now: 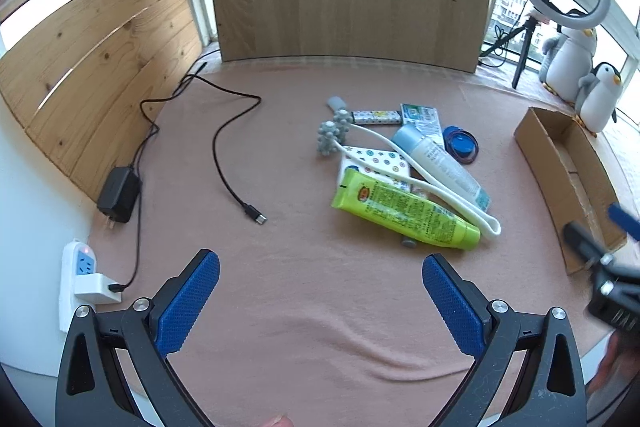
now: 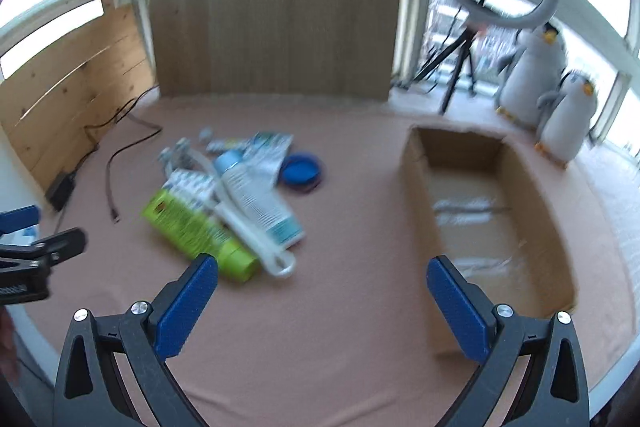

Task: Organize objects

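Both the left gripper and the right gripper hover with jaws wide apart, empty, above pink cloth. Ahead, a green tube, its print unreadable, lies piled with a white tube and massage roller. An open cardboard box sits to the right.

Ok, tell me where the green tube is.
In the left wrist view the green tube lies right of centre on the pink cloth, at the near end of the pile, against the white roller handle.
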Available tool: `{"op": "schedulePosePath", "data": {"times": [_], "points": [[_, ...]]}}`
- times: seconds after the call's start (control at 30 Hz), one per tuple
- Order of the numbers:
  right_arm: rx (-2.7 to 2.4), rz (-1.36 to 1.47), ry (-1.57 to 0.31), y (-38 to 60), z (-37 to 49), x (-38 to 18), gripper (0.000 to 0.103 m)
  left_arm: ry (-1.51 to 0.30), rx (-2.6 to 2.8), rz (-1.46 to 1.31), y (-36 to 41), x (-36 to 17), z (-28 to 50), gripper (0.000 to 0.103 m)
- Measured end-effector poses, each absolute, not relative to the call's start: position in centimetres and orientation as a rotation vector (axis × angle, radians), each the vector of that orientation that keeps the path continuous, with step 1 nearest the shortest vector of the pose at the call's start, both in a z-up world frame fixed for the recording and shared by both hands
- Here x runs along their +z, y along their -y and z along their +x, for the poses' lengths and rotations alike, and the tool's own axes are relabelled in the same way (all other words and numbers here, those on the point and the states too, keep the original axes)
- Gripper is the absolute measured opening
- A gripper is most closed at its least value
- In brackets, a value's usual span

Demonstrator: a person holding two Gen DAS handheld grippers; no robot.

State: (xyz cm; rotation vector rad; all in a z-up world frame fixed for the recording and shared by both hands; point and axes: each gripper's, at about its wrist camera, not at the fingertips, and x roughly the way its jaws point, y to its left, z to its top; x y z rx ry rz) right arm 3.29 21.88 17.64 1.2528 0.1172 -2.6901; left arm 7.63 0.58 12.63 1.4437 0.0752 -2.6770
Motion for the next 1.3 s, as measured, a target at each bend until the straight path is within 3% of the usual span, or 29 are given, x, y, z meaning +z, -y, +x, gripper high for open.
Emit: {"op": "schedulePosePath", "data": {"times": [0.47,1.3], "points": [[-2.626,1.256,-0.160,-19.5,4.2,16.0,0.103,-0.062,-2.691,1.398,-0.5,14.3,9.4,0.103],[-2.656,1.204,-0.149,-19.3,4.2,19.2,0.103,-0.052,-2.694,1.382,-0.4,15.1,9.5,0.103]]}}
